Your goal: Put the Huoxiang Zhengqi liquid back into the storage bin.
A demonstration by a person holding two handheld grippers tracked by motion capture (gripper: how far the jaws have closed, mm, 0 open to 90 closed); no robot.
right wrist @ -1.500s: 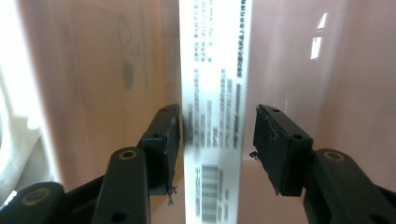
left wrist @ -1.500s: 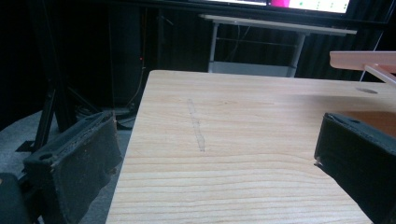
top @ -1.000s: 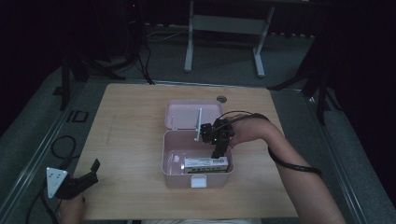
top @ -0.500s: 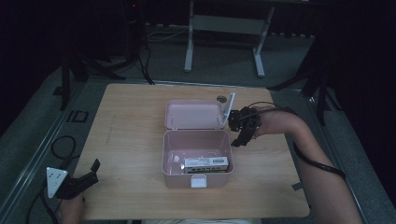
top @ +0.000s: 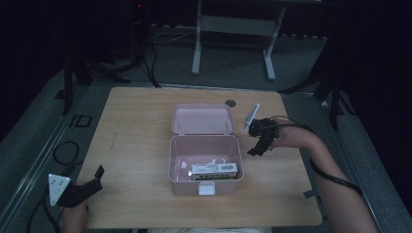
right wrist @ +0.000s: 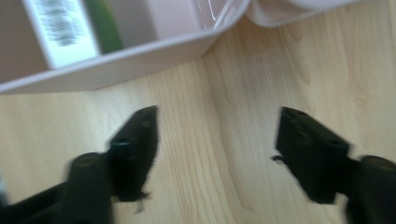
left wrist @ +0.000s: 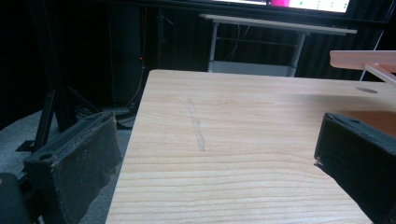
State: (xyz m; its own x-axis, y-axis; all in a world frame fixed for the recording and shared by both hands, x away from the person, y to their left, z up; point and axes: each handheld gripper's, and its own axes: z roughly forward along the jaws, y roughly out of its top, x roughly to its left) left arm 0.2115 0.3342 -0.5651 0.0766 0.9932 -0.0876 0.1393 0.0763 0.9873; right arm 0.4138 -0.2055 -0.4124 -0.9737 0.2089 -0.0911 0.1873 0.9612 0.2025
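Right gripper view is blurred, so the label on the white-and-green carton (right wrist: 63, 30) inside the pink box (right wrist: 140, 51) cannot be read. Since a second ago the right gripper (top: 257, 141) has left the box and now hangs over bare desk (top: 136, 126) just right of it. Its fingers (right wrist: 135, 149) have just been opening and stand apart, empty. The left gripper (top: 80, 189) waits at the near left corner, fingers wide apart on nothing.
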